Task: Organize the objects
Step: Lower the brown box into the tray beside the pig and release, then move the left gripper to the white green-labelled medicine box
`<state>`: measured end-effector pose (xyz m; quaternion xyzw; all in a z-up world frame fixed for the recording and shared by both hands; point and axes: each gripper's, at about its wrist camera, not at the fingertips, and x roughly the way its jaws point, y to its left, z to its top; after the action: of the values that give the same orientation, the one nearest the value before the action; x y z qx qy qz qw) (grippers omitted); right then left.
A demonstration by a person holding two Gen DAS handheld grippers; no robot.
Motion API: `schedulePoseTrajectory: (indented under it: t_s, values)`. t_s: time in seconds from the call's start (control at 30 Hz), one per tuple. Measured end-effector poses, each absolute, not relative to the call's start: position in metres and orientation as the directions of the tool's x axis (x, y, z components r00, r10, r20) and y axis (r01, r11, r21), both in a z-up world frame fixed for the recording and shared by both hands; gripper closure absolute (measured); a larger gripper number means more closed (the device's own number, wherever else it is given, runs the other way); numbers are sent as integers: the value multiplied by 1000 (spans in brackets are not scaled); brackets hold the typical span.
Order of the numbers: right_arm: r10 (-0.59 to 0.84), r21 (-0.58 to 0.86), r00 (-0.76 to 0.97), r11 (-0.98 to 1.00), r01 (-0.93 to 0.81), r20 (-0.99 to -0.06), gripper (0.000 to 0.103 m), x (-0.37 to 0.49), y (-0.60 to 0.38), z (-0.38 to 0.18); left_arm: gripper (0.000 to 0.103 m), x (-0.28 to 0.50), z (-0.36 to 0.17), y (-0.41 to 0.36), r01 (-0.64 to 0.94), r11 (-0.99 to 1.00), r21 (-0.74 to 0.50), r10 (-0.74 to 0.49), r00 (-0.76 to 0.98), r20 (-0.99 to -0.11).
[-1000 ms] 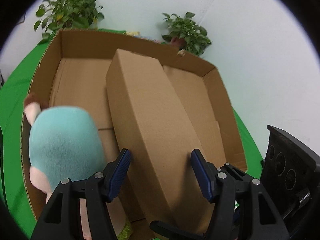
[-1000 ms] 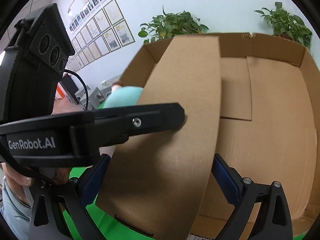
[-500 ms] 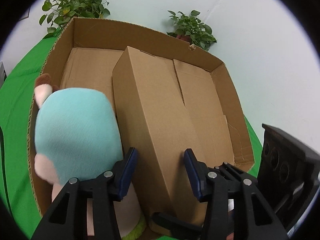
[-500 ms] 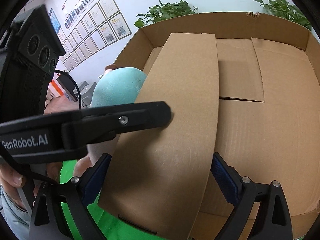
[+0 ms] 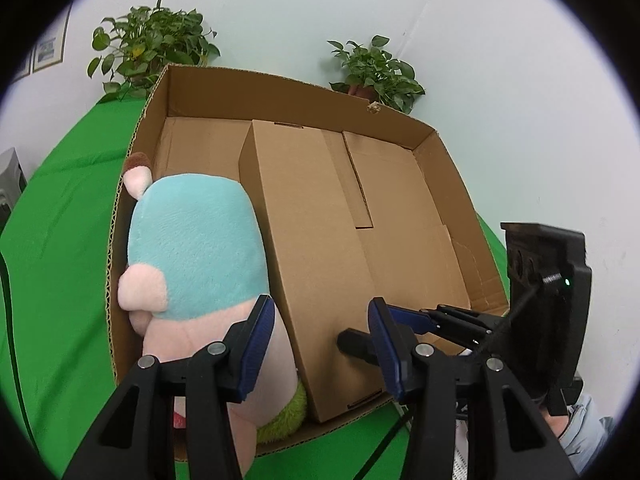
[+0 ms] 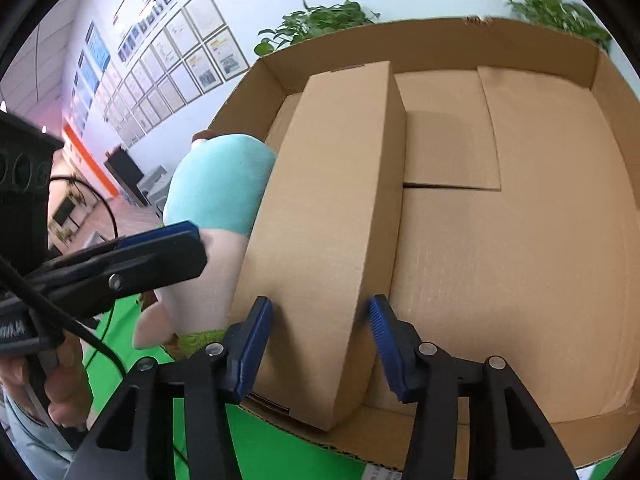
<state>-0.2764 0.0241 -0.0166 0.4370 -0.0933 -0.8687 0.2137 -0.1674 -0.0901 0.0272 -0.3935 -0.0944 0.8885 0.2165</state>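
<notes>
A wide, shallow cardboard tray (image 5: 280,92) (image 6: 440,44) sits on green cloth. In it a long, narrow cardboard box (image 5: 320,240) (image 6: 328,200) lies flat, with a teal and pink plush toy (image 5: 192,240) (image 6: 224,184) pressed against its left side. My left gripper (image 5: 322,344) (image 6: 196,244) hovers open over the seam between toy and box. My right gripper (image 6: 320,336) is above the box's near end. Its jaws are closing over the box top, and the pads do not press on the sides. One of its fingers (image 5: 352,342) reaches across the box top.
Two potted plants (image 5: 152,52) (image 5: 376,72) stand behind the tray against the white wall. Green cloth (image 5: 60,280) spreads to the left and front. The tray floor (image 6: 520,260) right of the box is bare cardboard. A person's hand (image 6: 60,400) holds the left gripper's handle.
The long box has gone from tilted up to lying flat in the tray beside the toy. The right jaws have narrowed sharply. The left gripper has narrowed and drawn back off the box.
</notes>
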Motion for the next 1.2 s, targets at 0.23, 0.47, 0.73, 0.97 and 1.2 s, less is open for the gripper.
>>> schedulePoseTrajectory:
  t_s: [0.23,0.47,0.73,0.97,1.2]
  values:
    - [-424,325,-541,-905,274,-726,54,-268,17,-15,56,-159,32,-80,-284,-910,-301,414,-631,-656]
    - [-251,170,-700,-968,184,-669,1,-204,50,14,37,-122,53,-69,-186,-967,-174,253,-774,-580]
    - [-145,129,-783,-988,84,-605,1,-119,86,35,21,-68,70,-29,-133,-990,-42,138,-888,-438]
    - [-122,134,-810,-989,54,-573,0,-87,109,51,21,-53,72,-16,-130,-991,-36,133,-895,-426]
    - [-139,117,-796,-989,86,-589,1,-75,107,46,21,-42,68,-7,-148,-988,-48,154,-883,-443]
